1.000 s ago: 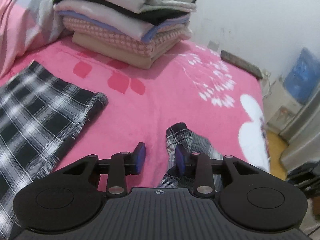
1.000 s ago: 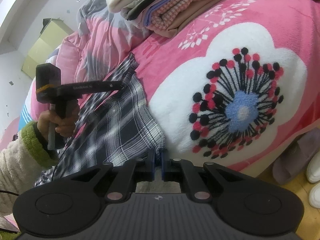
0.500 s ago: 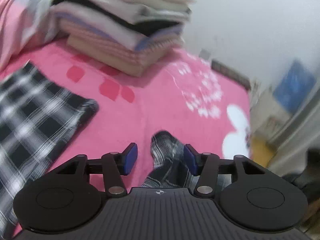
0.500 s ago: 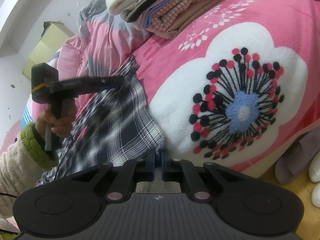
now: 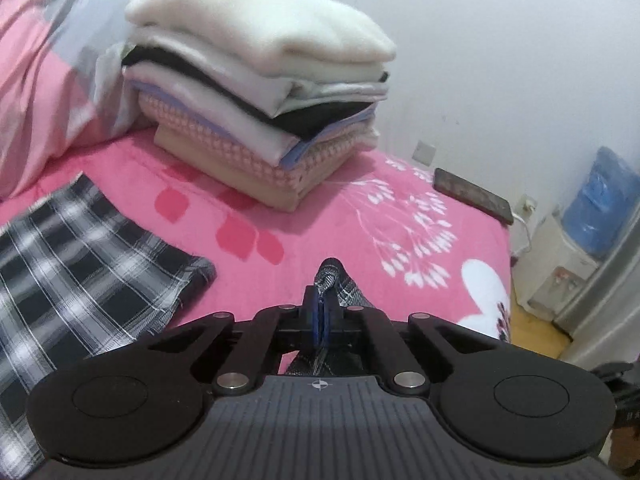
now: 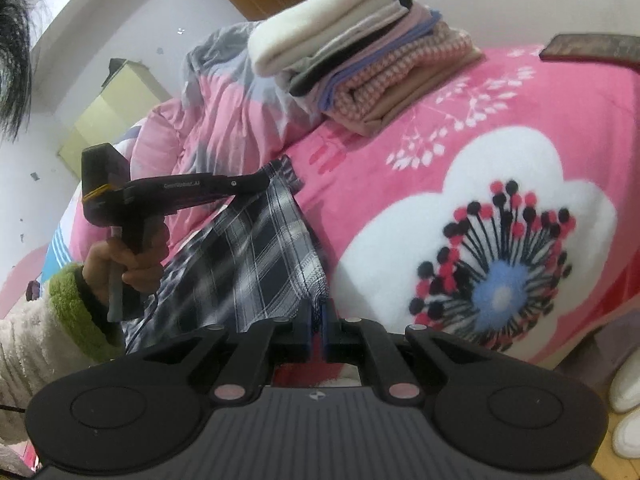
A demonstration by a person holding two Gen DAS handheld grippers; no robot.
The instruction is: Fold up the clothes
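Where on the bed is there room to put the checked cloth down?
The pink blanket lies bare between the plaid garment and the stack of folded clothes, and on toward the phone. The big white flower is bare too. It is crowded by the stack and the rumpled quilt.

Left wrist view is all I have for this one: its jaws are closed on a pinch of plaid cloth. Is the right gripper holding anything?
Observer: Yes. The right gripper is shut on an edge of the same plaid garment.
Operator: Does the cloth lie flat between the two?
Observer: No. It slopes up off the pink blanket to the left gripper, which a hand holds in the air.
Operator: Anything beside the bed on that side?
Observer: Pale shoes on the floor at the right edge of the right wrist view.
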